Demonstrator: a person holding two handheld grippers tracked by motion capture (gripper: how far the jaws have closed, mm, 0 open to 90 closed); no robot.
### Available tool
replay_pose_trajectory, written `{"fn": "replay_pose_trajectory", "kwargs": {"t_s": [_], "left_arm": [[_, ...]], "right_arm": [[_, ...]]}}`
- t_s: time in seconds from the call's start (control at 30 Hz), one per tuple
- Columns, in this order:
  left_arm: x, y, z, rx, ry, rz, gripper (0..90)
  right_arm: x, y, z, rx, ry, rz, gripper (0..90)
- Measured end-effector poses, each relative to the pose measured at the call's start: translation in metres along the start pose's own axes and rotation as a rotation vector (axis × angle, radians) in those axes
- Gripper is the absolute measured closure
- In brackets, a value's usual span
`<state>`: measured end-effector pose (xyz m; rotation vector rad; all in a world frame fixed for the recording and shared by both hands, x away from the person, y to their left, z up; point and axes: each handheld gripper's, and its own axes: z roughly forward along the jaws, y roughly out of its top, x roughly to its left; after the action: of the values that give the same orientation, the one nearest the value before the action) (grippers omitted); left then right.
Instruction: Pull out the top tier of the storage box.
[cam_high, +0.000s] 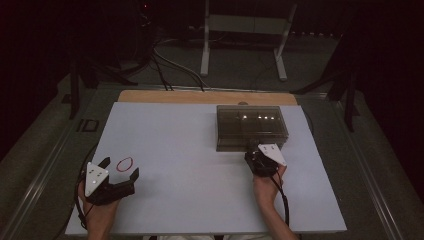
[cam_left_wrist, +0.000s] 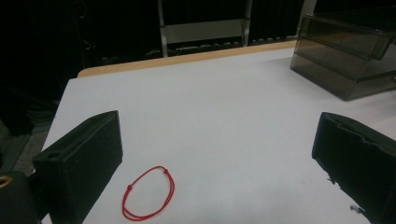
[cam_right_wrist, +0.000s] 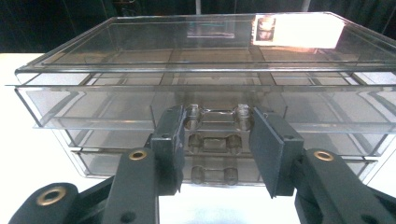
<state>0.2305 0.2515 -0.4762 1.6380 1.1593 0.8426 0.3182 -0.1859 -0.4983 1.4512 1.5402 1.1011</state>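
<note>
At table's far right, clear box (cam_high: 251, 127) looks empty; right tool (cam_right_wrist: 215, 140) clasps its latch (cam_right_wrist: 215, 122); left tool (cam_left_wrist: 215, 158) released.

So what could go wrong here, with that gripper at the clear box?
The right gripper has its jaws around the latch of the clear box; a pull might drag the whole box across the table instead of opening it. The jaws may also slip off the small clear latch. The red loop lies by the open left gripper, which could nudge it.
</note>
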Motion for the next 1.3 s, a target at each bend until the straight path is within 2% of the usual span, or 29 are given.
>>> {"fn": "replay_pose_trajectory", "kwargs": {"t_s": [0.07, 0.1, 0.23, 0.4, 0.5, 0.77, 0.9, 1.1, 1.2, 1.3], "left_arm": [[0.0, 0.0, 0.0, 0.001, 0.0, 0.002, 3.4], [0.0, 0.0, 0.0, 0.0, 0.001, 0.0, 3.4], [0.0, 0.0, 0.0, -0.001, 0.003, -0.003, 3.4], [-0.001, 0.0, 0.0, 0.001, 0.001, 0.004, 3.4], [-0.001, 0.0, 0.0, 0.001, 0.001, 0.002, 3.4], [-0.003, 0.0, 0.001, 0.006, 0.0, 0.004, 3.4], [-0.004, 0.001, 0.0, 0.0, -0.006, -0.007, 3.4], [-0.006, 0.004, -0.001, -0.02, -0.01, -0.023, 3.4], [-0.009, 0.005, 0.0, -0.022, -0.016, -0.03, 3.4], [-0.012, 0.007, 0.001, -0.026, -0.019, -0.025, 3.4]], "right_arm": [[-0.002, 0.0, 0.0, 0.002, 0.016, 0.017, 55.2], [-0.003, -0.001, 0.0, 0.006, 0.021, 0.023, 50.9], [-0.008, -0.001, -0.002, -0.006, 0.032, 0.03, 22.5], [-0.016, 0.001, -0.003, -0.001, 0.031, 0.043, 3.4], [-0.022, 0.004, -0.004, 0.005, 0.049, 0.055, 1.5], [-0.032, 0.01, -0.008, 0.006, 0.09, 0.029, 0.0], [-0.037, 0.015, -0.008, 0.012, 0.119, 0.033, 0.0], [-0.043, 0.018, -0.009, 0.034, 0.138, -0.01, 0.0], [-0.047, 0.019, -0.009, 0.03, 0.146, -0.013, 0.0], [-0.051, 0.02, -0.009, 0.034, 0.167, -0.034, 0.0]]}}
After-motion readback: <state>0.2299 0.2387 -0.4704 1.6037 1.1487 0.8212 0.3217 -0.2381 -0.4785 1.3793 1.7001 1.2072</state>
